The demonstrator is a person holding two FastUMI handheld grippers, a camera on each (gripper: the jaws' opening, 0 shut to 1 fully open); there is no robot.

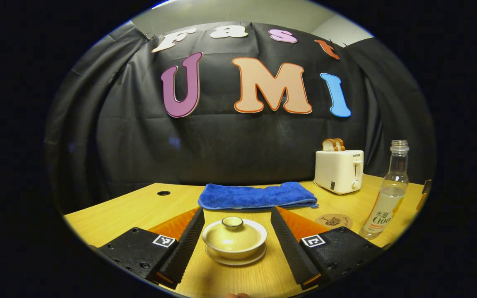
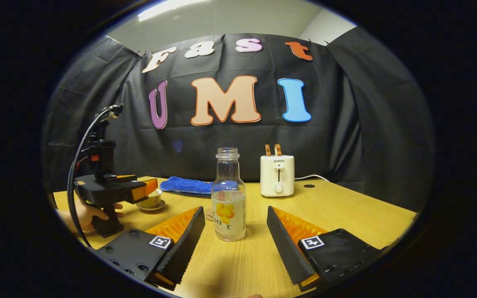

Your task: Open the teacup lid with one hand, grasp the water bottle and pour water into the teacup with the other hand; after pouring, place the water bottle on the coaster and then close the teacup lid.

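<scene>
Your left gripper (image 1: 235, 231) stands wide open around the lidded teacup (image 1: 234, 239), touching nothing. Your right gripper (image 2: 235, 229) is equally spread, the water bottle (image 2: 228, 198) upright just beyond its fingertips, the coaster (image 1: 334, 220) near it.

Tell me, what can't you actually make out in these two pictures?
- Inside of the teacup: covered by its lid, left gripper view.
- Coaster: mostly behind the water bottle, right gripper view.
- Teacup in right gripper view: partly hidden by the left gripper.
</scene>
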